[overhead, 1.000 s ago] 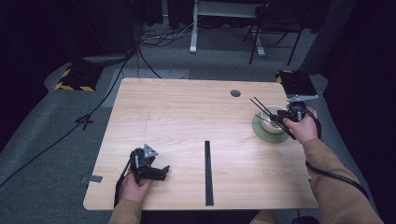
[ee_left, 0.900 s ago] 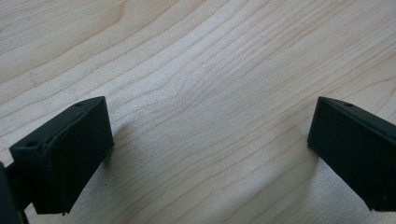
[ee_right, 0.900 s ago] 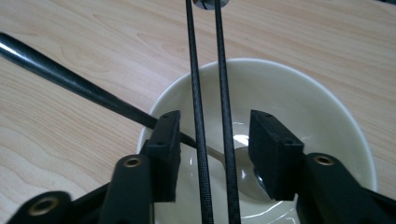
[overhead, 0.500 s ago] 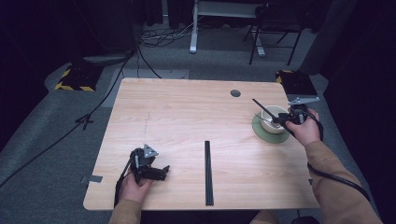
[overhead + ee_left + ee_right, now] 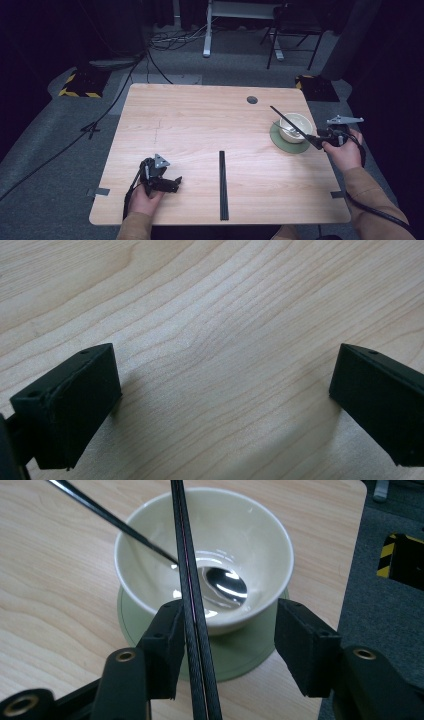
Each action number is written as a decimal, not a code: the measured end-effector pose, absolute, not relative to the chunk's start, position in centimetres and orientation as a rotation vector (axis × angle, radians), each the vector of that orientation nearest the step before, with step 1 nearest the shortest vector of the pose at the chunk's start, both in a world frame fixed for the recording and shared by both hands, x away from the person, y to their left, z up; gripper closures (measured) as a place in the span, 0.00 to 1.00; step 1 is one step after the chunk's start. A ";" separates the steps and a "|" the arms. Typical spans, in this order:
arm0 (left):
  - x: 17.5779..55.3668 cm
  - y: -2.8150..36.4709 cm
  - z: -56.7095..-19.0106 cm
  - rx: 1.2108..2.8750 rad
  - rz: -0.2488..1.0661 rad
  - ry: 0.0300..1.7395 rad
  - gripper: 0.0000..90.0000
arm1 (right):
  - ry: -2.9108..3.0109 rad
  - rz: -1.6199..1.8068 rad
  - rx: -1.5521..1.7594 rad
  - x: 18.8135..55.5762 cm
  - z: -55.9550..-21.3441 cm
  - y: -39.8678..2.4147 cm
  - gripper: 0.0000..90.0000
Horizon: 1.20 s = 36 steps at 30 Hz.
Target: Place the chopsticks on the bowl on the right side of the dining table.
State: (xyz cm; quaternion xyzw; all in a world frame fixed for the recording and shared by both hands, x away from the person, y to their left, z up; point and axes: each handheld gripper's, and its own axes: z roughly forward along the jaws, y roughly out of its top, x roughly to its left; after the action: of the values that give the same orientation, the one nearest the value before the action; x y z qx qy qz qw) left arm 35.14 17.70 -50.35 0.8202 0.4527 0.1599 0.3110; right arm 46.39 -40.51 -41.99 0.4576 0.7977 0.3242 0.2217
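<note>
Right gripper [image 5: 225, 645] jaws just been opening, half apart, black chopsticks [image 5: 192, 605] leaning against the left pad over the cream bowl [image 5: 260, 545] with a spoon [image 5: 225, 585], left gripper [image 5: 162, 182] jaws wide apart over bare bench [image 5: 210, 315], holding nothing

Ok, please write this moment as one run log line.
right gripper: jaws just opened further, chopsticks between them, across bowl | left gripper: open, over table

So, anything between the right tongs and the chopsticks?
Nothing visible. The chopsticks already lie between the right tongs, whose jaws have just been opening, against one jaw; they run out over the bowl.
</note>
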 end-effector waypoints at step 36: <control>34.6 17.9 -50.3 2.169 0.422 1.209 0.00 | 2.088 0.826 1.392 55.9 -41.8 -36.5 0.50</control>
State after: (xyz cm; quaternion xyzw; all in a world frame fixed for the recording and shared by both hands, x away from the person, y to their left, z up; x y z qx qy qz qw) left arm 34.64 17.88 -50.30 0.8197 0.4568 0.1594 0.3066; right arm 55.86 -36.53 -41.85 0.5104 0.7658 0.3031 0.2473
